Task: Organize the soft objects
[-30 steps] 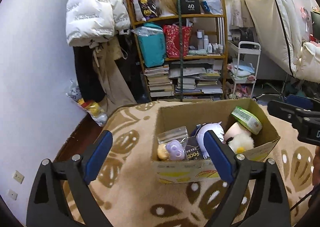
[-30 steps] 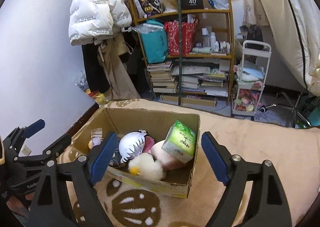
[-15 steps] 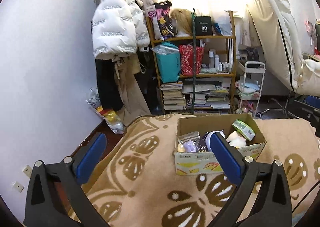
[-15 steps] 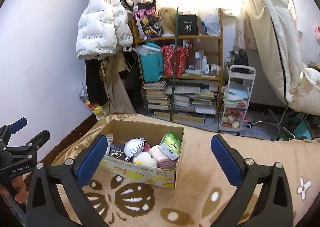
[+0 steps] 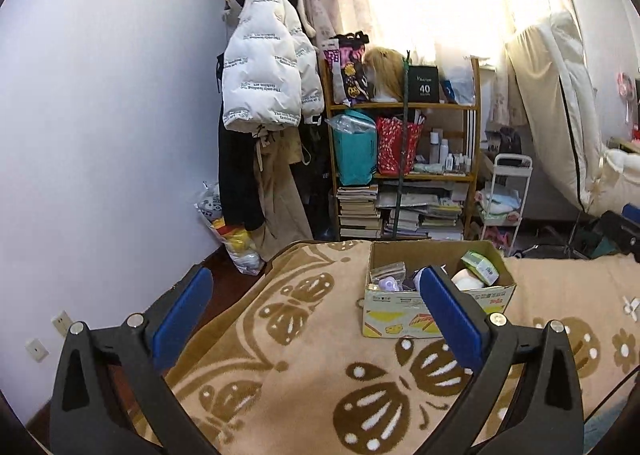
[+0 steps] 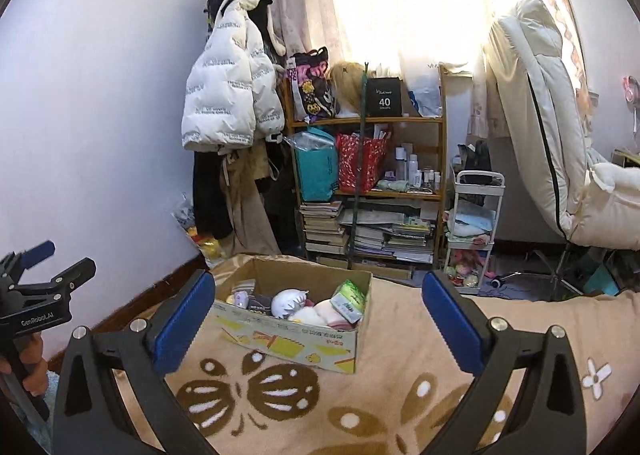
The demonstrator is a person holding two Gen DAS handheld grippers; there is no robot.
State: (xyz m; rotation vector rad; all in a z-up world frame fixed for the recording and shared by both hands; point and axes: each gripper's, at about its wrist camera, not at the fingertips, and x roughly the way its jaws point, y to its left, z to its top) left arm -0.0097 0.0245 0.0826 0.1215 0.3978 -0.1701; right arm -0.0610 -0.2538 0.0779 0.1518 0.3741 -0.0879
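Hard to make out from the left wrist view: box contents partly hidden behind right pad (image 5: 448,317) of left hand-held gripper (image 5: 316,315); small items at the box's left end too small to name.

Left hand-held gripper wide open, nothing between the pads. Right hand-held gripper (image 6: 318,319) also wide open and empty; cardboard box (image 6: 296,335) ahead of it, between the pads in view but well apart from them. Left hand-held gripper seen at far left of right wrist view, partly cut off.

Box open-topped, holding soft things: white plush (image 6: 286,303), pink-and-white soft roll (image 6: 328,313), green tissue pack (image 6: 349,301) leaning at the right end, small purple toy (image 6: 240,298) at the left end.

Box sits on a tan blanket (image 6: 400,395) with brown butterfly pattern. Beyond: wooden shelf (image 6: 368,191) crammed with books and bags, white puffer jacket (image 6: 228,103) hanging on the wall, small white cart (image 6: 474,231), bright curtained window.
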